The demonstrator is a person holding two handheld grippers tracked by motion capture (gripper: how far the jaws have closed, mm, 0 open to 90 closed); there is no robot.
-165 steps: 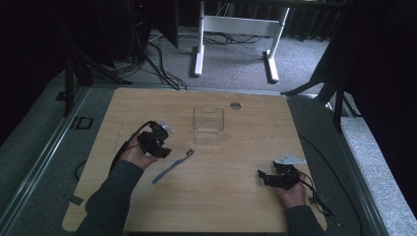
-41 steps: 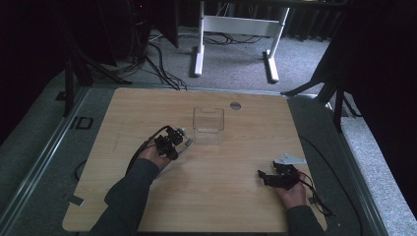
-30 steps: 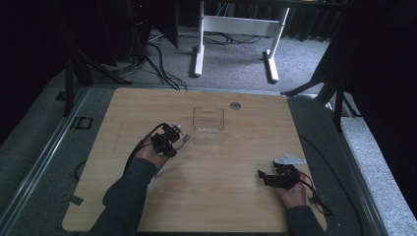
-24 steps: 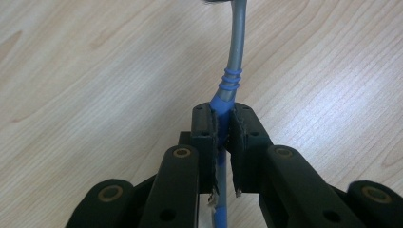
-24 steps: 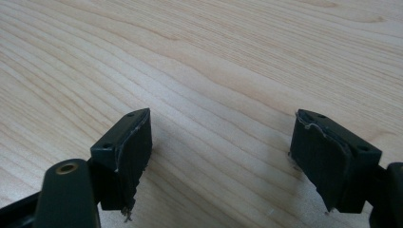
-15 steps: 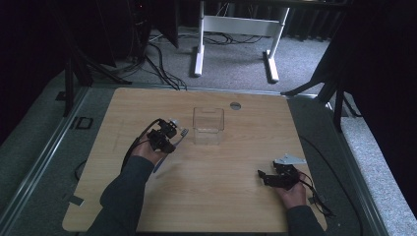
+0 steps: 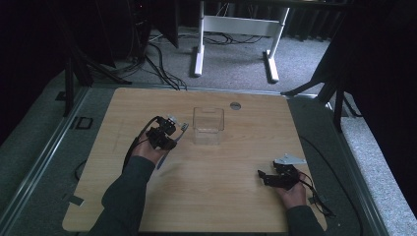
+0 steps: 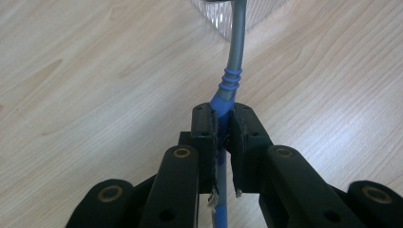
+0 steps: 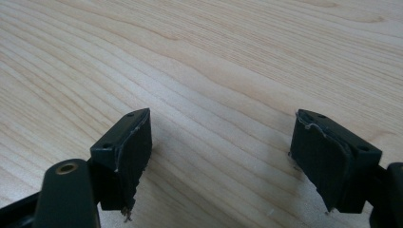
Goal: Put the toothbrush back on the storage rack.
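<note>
Two black jaws of the left gripper (image 8: 222, 126) are clamped tight on the blue handle of a grey utensil (image 8: 234, 57), whose grey shaft runs forward to a clear plastic container (image 7: 208, 125) just ahead. From above, this left gripper (image 7: 164, 135) sits near the middle of the wooden table (image 7: 147, 206), beside that container. Well apart, near the right edge, the right gripper (image 9: 221, 156) rests with its jaws spread wide over bare wood, nothing between them.
</note>
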